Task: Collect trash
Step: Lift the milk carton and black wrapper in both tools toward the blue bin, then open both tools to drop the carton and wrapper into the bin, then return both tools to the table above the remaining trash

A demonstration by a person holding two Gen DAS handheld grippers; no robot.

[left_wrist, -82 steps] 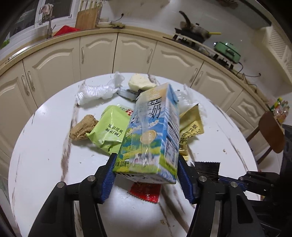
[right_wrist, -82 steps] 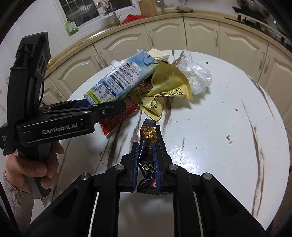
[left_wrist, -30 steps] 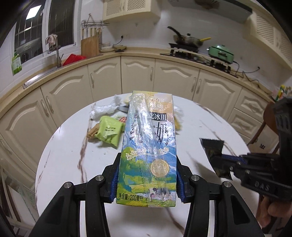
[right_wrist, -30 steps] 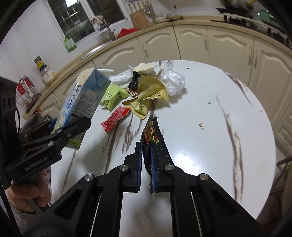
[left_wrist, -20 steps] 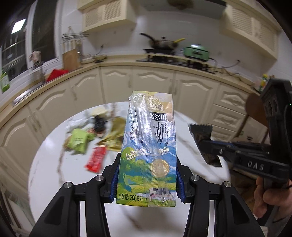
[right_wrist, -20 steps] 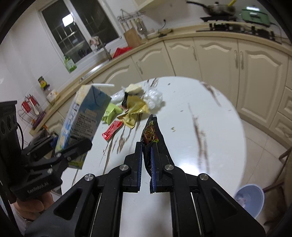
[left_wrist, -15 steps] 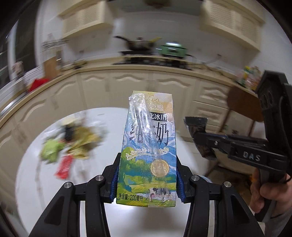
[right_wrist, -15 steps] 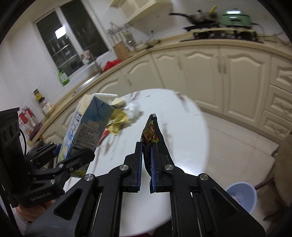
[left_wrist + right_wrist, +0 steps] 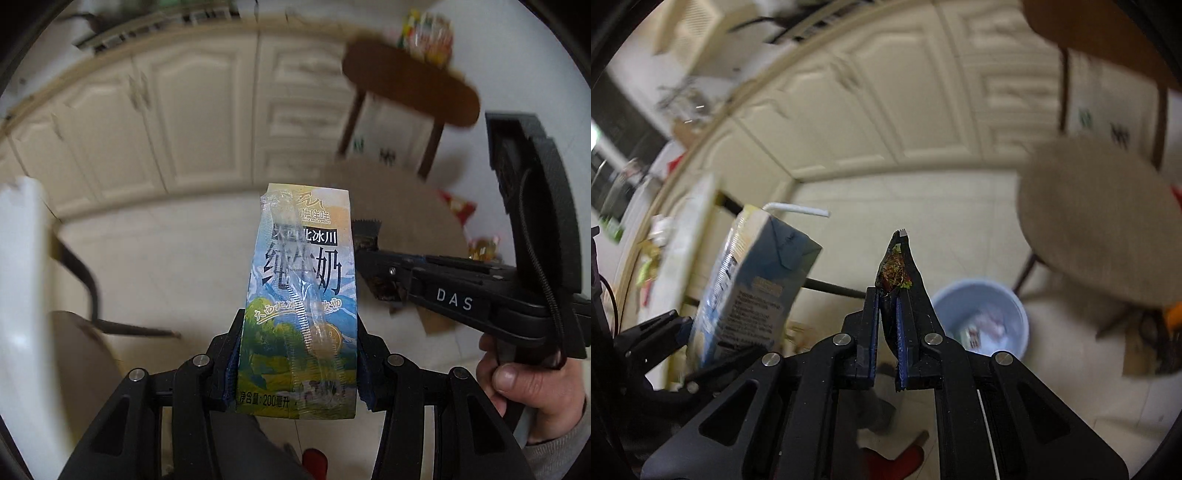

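My left gripper (image 9: 297, 363) is shut on a blue and green milk carton (image 9: 301, 299), which stands upright between its blue pads. The same carton (image 9: 750, 291) with its bent white straw shows at the left of the right wrist view. My right gripper (image 9: 886, 332) is shut on a dark snack wrapper (image 9: 895, 273) that sticks up past the fingertips. That right gripper (image 9: 373, 258), held by a hand (image 9: 528, 384), reaches in from the right in the left wrist view. A pale blue bin (image 9: 982, 321) with some trash in it sits on the floor just behind the wrapper.
Cream cabinet doors (image 9: 199, 118) line the far wall above a pale tiled floor (image 9: 166, 266). A round stool (image 9: 1097, 221) and a brown chair (image 9: 410, 88) stand at the right. The white table's edge (image 9: 18, 295) and a dark leg are at the left.
Both grippers have swung off the white table and tipped down toward the floor, each keeping its load. The table's trash pile left view; the blue bin has grown larger in the right wrist view.
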